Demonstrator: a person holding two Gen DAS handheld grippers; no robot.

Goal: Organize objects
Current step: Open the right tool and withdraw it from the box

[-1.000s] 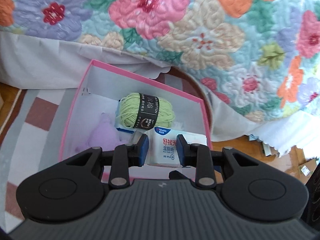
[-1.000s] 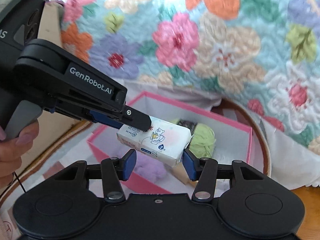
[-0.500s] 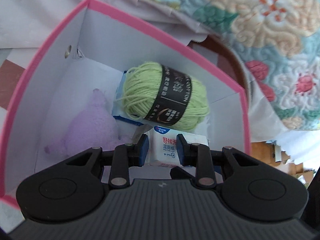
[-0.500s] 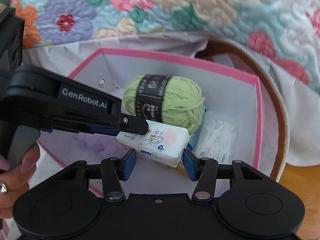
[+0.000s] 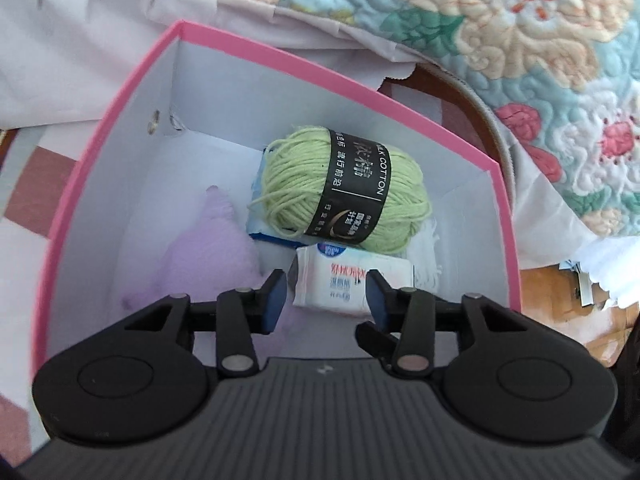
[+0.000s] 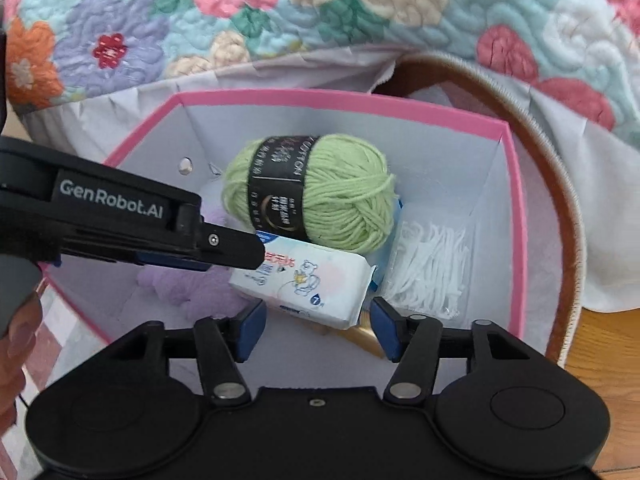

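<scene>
A white pack of wet wipes [image 5: 350, 284] [image 6: 304, 280] lies inside the pink box [image 5: 120, 120] [image 6: 516, 216], in front of a green yarn ball [image 5: 344, 192] [image 6: 312, 192]. My left gripper [image 5: 326, 296] straddles one end of the pack; its jaws are opening, with a gap at the left pad. My right gripper [image 6: 318, 328] spans the pack's length; its jaws are opening too, and both pads stand off the pack. In the right wrist view the left gripper's finger [image 6: 224, 244] reaches in from the left.
The box also holds a purple plush toy [image 5: 216, 256] [image 6: 192, 284], a bag of white floss picks [image 6: 428, 268] and a blue-edged pack under the yarn. A flowered quilt [image 5: 520, 40] hangs behind. A round rug rim [image 6: 560, 184] and wooden floor lie to the right.
Both grippers sank into the box with the wipes pack, then spread their jaws. The pack has dropped from the pads and now rests inside the box.
</scene>
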